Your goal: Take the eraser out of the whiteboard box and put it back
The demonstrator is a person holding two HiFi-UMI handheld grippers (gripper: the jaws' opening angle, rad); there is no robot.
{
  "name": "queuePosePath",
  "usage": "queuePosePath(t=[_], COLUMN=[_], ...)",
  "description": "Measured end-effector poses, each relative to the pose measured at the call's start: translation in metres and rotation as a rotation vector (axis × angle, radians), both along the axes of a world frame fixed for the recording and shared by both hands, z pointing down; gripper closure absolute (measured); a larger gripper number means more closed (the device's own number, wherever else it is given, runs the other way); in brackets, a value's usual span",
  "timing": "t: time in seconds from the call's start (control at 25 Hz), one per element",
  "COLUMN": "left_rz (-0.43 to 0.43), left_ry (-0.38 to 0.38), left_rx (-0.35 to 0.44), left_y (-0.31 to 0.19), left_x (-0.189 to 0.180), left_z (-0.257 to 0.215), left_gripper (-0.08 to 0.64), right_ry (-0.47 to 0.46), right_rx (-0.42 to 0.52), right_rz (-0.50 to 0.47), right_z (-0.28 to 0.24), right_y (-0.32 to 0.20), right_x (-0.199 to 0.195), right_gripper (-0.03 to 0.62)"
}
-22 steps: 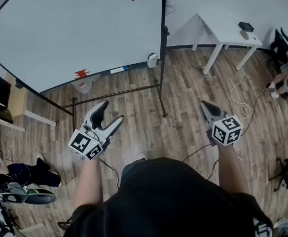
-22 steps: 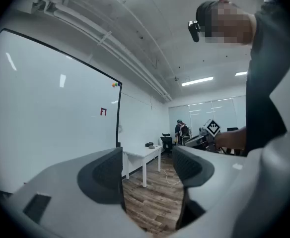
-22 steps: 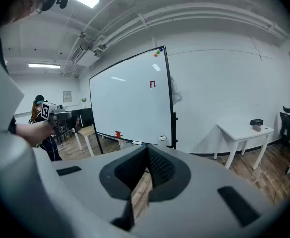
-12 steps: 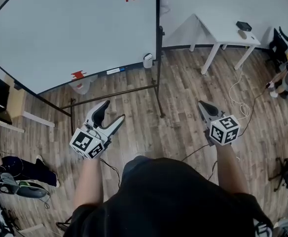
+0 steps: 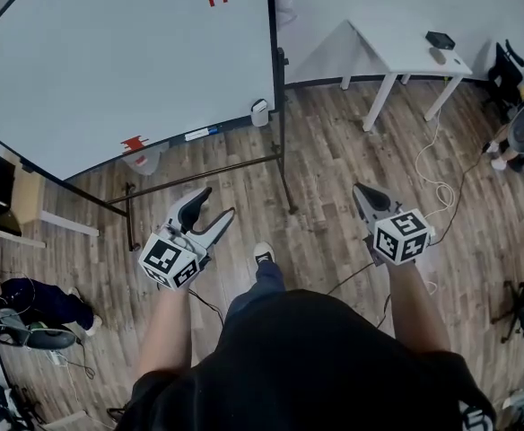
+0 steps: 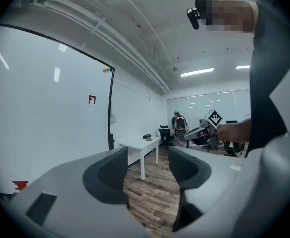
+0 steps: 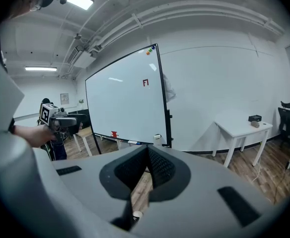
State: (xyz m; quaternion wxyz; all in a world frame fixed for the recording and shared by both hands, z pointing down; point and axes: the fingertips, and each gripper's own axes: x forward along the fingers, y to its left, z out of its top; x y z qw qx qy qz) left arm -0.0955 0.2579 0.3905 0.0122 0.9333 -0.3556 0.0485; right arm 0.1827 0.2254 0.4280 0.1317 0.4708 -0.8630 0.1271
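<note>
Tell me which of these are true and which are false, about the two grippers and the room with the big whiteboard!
The left gripper has its jaws apart with nothing between them. True.

The right gripper is holding an eraser. False: its jaws are together and hold nothing.

The whiteboard stands on a wooden floor. True.

The white table is directly beneath the left gripper. False: it stands far off, past the whiteboard's right edge, and only wooden floor lies under that gripper.
</note>
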Motion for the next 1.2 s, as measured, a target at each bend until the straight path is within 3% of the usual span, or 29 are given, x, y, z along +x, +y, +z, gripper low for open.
queuePosePath(t=[0.16, 1.2], left_rz=[-0.008, 0.025], left_ry=[0.006, -0.011], left_rx=[-0.005, -0.106], left_y=[-0.018, -0.168], left_x=[0.003, 0.001], left_z=[0.003, 0.040], left_gripper=[0.319, 0.319], right_ry=[0.006, 0.014], right_rx=[0.000, -0.086], right_rz=[-0.003, -0.023], right_z=[0.000, 0.029], right_y=[-0.012, -0.149], right_x=[-0.001, -0.028], right_gripper=[0.598, 0.598])
